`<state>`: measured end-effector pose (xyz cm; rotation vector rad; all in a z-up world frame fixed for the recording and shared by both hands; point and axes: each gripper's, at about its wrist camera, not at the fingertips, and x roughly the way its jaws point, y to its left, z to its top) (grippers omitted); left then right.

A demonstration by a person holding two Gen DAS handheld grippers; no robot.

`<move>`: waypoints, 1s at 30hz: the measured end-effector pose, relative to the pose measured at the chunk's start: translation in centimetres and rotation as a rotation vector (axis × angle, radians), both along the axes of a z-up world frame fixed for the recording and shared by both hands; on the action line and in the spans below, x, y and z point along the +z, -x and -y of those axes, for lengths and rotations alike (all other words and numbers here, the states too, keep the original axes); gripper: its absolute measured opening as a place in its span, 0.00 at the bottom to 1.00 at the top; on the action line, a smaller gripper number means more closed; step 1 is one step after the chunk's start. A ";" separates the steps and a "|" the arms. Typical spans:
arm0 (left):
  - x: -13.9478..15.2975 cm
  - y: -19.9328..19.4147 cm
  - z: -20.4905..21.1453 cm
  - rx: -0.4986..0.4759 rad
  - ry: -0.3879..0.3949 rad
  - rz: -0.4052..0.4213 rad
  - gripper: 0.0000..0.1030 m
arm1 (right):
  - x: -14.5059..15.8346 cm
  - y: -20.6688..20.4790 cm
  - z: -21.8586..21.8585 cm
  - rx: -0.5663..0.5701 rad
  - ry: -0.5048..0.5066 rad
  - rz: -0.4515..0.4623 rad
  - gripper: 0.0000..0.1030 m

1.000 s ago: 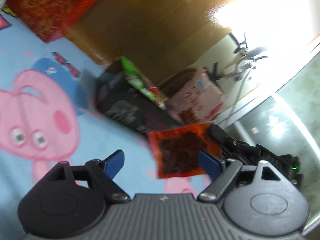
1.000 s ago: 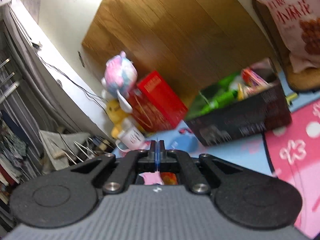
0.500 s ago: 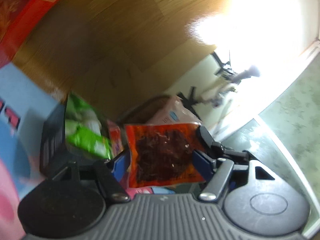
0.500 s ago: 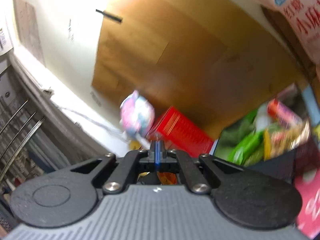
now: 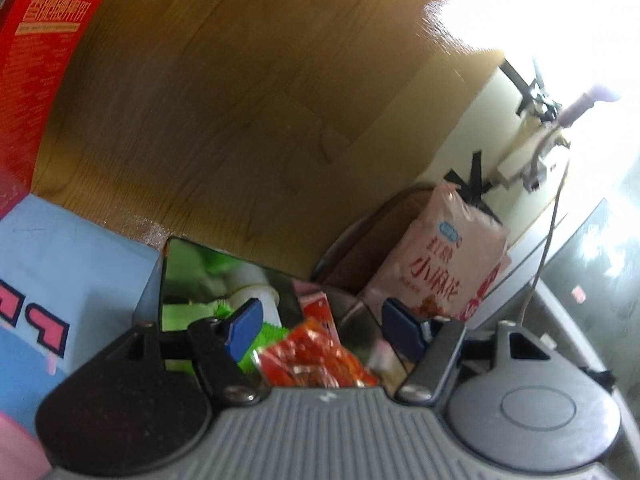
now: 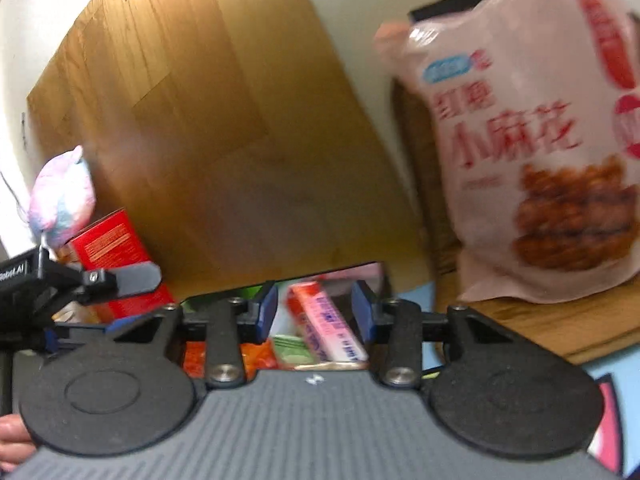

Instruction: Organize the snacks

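Observation:
A dark open box [image 5: 166, 276] holds several snack packs: green ones, a red carton and an orange-red jerky packet [image 5: 316, 364] lying on top. My left gripper [image 5: 320, 324] is open and empty just above that packet. My right gripper [image 6: 314, 312] is open and empty over the same box [image 6: 340, 270], above a pink-and-white pack [image 6: 332, 328]; the orange packet [image 6: 256, 356] shows below its left finger. The left gripper's body shows at the left of the right wrist view.
A large pink snack bag [image 5: 444, 256] stands in a brown basket [image 5: 360, 256] right of the box; it also shows in the right wrist view [image 6: 532, 152]. A red box [image 5: 36, 68] stands at the left. A cartoon mat [image 5: 60, 280] lies below. A plush toy [image 6: 60, 196] sits far left.
My right gripper has opened and let go of the orange packet, which now lies in the box. Both grippers moved over the box.

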<state>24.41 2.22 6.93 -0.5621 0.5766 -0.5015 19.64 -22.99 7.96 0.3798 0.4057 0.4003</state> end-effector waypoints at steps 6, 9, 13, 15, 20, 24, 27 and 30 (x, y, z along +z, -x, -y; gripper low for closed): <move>1.5 4.6 -0.6 0.018 -0.038 0.085 0.71 | 1.9 5.6 -2.6 0.176 0.067 0.036 0.30; 1.9 7.0 -1.3 0.038 -0.042 0.111 0.71 | 2.1 5.6 -5.5 0.262 0.170 -0.010 0.15; 2.2 9.3 -2.2 0.038 -0.027 0.105 0.71 | 2.6 0.8 -7.5 0.277 0.167 -0.150 0.11; 2.3 10.2 -2.4 0.050 -0.047 0.112 0.71 | 2.1 -2.0 -8.2 0.301 0.157 -0.254 0.10; 2.3 12.0 -2.2 0.074 -0.130 0.102 0.72 | 1.4 -2.5 -8.6 0.283 0.143 -0.289 0.17; 2.0 13.8 -1.4 0.074 -0.206 0.112 0.73 | 2.4 3.7 -7.1 0.268 0.143 -0.137 0.17; 1.9 15.3 -0.4 0.066 -0.262 0.126 0.79 | 2.4 8.9 -5.5 0.221 0.179 -0.035 0.20; 1.8 16.7 0.4 0.070 -0.302 0.132 0.84 | 2.5 11.1 -5.2 0.180 0.228 0.022 0.20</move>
